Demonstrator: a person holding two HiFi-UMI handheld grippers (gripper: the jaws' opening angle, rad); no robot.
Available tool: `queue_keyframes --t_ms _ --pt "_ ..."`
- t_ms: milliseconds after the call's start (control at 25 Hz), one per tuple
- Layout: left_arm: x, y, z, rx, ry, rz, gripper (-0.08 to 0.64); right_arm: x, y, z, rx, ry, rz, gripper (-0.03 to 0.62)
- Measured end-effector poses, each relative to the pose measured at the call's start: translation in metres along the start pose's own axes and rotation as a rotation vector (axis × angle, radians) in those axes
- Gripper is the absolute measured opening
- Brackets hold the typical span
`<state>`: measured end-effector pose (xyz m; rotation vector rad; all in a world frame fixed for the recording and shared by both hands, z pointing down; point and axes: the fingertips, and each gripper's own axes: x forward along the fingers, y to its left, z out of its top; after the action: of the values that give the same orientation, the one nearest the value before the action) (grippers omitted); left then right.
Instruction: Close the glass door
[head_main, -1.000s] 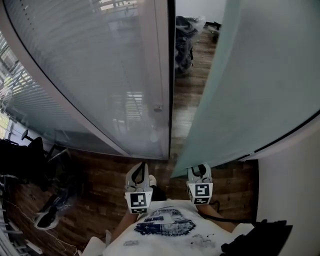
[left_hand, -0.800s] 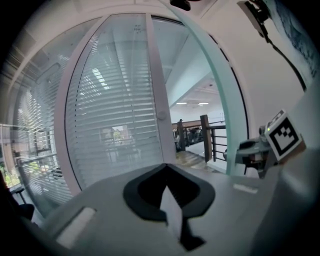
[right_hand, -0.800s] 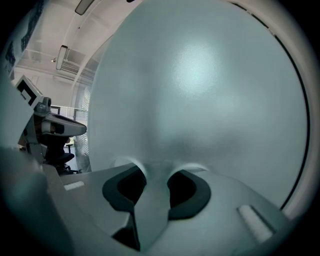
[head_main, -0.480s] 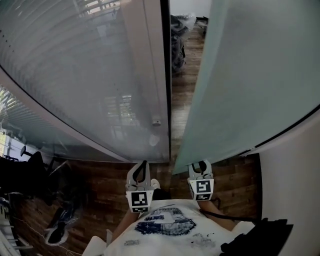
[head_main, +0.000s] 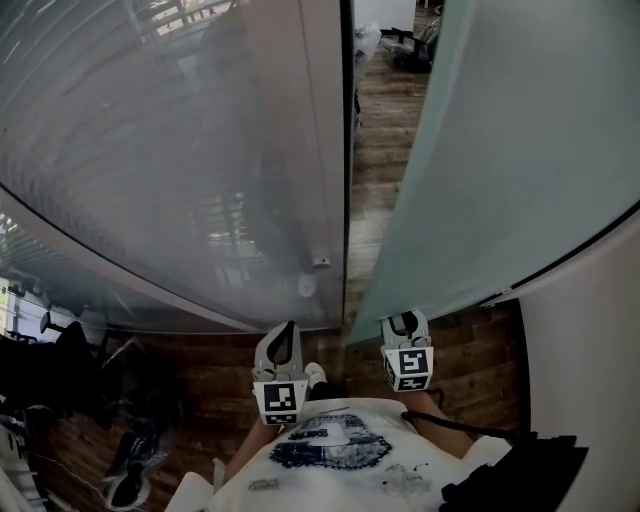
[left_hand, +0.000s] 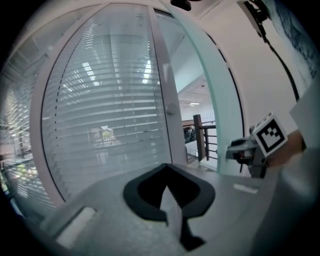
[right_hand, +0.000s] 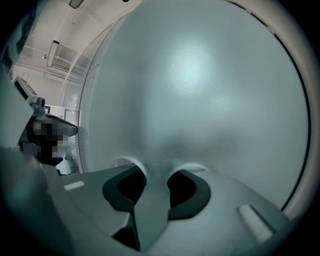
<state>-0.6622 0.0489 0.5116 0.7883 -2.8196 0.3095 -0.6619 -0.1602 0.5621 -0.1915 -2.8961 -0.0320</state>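
Observation:
The frosted glass door (head_main: 500, 150) stands ajar at the right, and a narrow gap separates it from the fixed glass panel with blinds (head_main: 200, 150). My right gripper (head_main: 404, 322) is at the door's near edge; in the right gripper view the frosted door (right_hand: 200, 90) fills the picture and its edge runs between the jaws of the right gripper (right_hand: 152, 175), which are shut on it. My left gripper (head_main: 283, 335) hangs free in front of the fixed panel (left_hand: 110, 110). Its fingers are together in the left gripper view (left_hand: 167, 192) and hold nothing. A small lock knob (head_main: 320, 261) sits on the panel's frame.
Wooden floor (head_main: 385, 120) shows through the gap, with a railing (left_hand: 205, 140) beyond. A white wall (head_main: 590, 350) closes the right side. An office chair (head_main: 60, 345) and a shoe-like thing (head_main: 130, 470) are on the floor at the left.
Both grippers have shifted a little along with the person. The right gripper stays on the door's edge. The floor objects at the left have slid down in the picture.

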Motion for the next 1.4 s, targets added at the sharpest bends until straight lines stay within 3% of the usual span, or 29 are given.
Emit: queue_keyframes --t_ms 760,1400 --pt "0.025 0.002 -0.01 -0.03 0.034 -0.122 0.002 0.053 -0.016 0.013 0.012 -0.002 -0.052 0.115" --pt "0.015 0.023 -0.033 -0.046 0.081 -0.086 0.002 0.105 -0.034 0.025 0.02 -0.006 -0.102 0.115"
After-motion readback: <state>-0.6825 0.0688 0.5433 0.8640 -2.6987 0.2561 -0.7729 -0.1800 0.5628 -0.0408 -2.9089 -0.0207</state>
